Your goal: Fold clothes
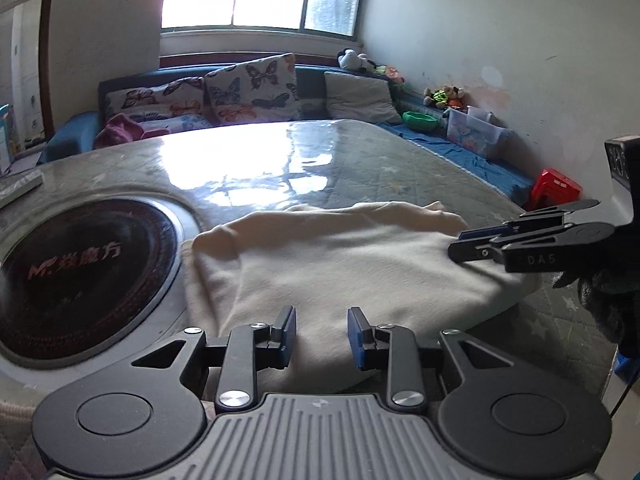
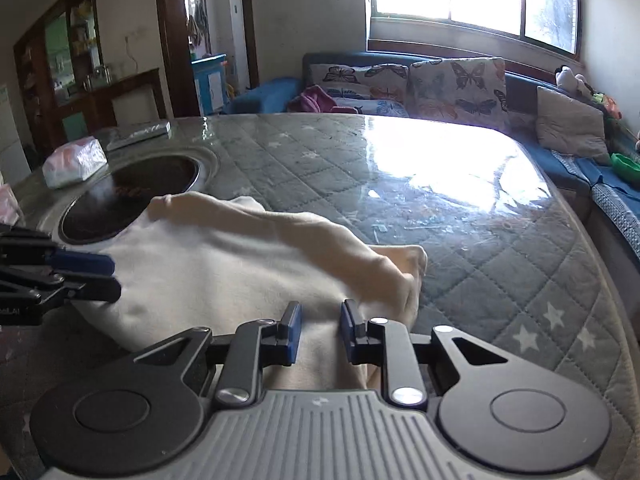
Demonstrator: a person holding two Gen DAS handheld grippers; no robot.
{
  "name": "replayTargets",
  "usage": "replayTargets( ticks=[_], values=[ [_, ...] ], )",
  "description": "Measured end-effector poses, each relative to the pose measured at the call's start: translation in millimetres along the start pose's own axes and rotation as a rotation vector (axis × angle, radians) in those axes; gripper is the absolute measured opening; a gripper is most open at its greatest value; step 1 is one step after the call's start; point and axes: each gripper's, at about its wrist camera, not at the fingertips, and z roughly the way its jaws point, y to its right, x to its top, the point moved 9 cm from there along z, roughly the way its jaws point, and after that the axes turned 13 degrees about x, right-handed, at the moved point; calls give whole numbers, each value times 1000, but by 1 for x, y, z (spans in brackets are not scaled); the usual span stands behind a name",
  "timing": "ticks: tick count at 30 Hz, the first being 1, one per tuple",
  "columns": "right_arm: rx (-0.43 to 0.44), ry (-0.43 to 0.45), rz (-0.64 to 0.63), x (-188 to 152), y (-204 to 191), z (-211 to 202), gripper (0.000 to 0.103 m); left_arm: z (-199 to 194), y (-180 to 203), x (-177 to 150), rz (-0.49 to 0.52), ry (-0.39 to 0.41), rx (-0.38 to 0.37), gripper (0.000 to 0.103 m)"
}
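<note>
Two handheld grippers at work over a cream garment (image 1: 340, 264), seen from each wrist. Lies rumpled and partly doubled over on the near part of a table (image 2: 400, 200) under a grey quilted, star-printed cover topped with a glossy clear sheet. Touches, at its left edge, the rim of a round black hob (image 1: 80, 280) sunk into the tabletop.

Left gripper (image 1: 322, 336): hovers low over the garment's near hem, jaws apart by a modest gap, with flat cloth visible through the gap and nothing visibly pinched.

Right gripper (image 2: 320, 336): sits over the garment's near right corner, jaws likewise parted, a little narrower, with pale fabric filling the view between the blue pads but no fold seen clamped. Points inward across the cloth in the left wrist view, fingertips just over the right edge, carried by a hand in a dark glove (image 1: 600, 292).

Beyond the table: a blue sofa (image 1: 312, 80) with butterfly-print cushions, soft toys along the wall, a bright window. Off to the left in the right wrist view: a plastic-wrapped tissue pack (image 2: 74, 164) near the hob, well apart from the garment.
</note>
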Motion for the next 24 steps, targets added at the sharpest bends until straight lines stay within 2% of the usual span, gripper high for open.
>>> replayTargets(
  ticks=[6,10,13,14,15,16,19,21,24],
  values=[
    [-14,21,-10,28,7,10,29,-4,-14,1,-42,-1,19,33],
    [-36,-30,20,26,27,35,29,-4,-21,-1,-55,-11,37,33],
    [-39,-37,11,26,27,38,29,-2,-26,-5,-67,-23,38,33],
    [-37,-30,-2,28,23,35,32,-4,-26,-4,-68,-20,40,33],
    [-32,-22,-17,30,17,31,37,-5,-27,-3,-70,-17,43,39],
    [-27,-14,-32,32,11,27,39,-6,-28,-2,-71,-14,45,48],
    [9,-5,-79,35,-12,16,43,-12,-35,1,-91,-2,54,53],
    [38,-10,-118,34,-30,15,54,-13,-42,2,-122,-8,63,57],
    [83,-23,-180,29,-60,14,55,-16,-54,2,-144,-6,91,61]
  ],
)
